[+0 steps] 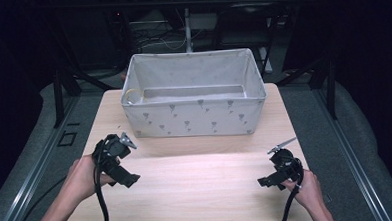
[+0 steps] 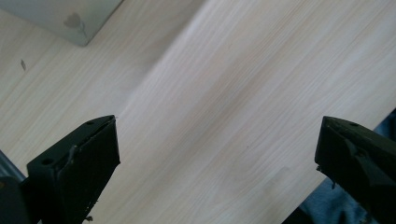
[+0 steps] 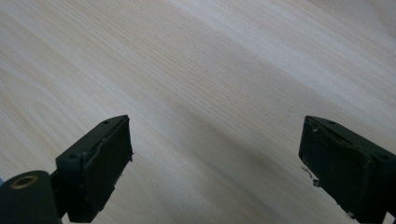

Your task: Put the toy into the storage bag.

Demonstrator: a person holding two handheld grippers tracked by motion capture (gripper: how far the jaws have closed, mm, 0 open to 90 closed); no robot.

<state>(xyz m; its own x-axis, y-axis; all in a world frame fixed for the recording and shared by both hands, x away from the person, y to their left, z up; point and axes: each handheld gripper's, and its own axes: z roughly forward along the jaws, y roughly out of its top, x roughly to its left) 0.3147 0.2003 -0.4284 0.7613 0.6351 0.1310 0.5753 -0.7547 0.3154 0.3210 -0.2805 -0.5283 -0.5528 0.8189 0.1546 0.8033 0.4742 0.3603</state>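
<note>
Both tongs, left (image 1: 129, 181) and right (image 1: 265, 181), were held spread wide above the counter (image 1: 197, 190), nothing gripped.

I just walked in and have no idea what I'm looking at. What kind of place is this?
Probably a lab bench for recording hand tasks. A person holds a cabled hand-held gripper in each hand, left and right, over a wooden table ringed by dark framing, with a grey fabric bin on it.

pale wooden table (image 1: 197, 190) on grey floor (image 1: 40, 147), dark room, black frame legs (image 1: 58, 96) behind
</note>
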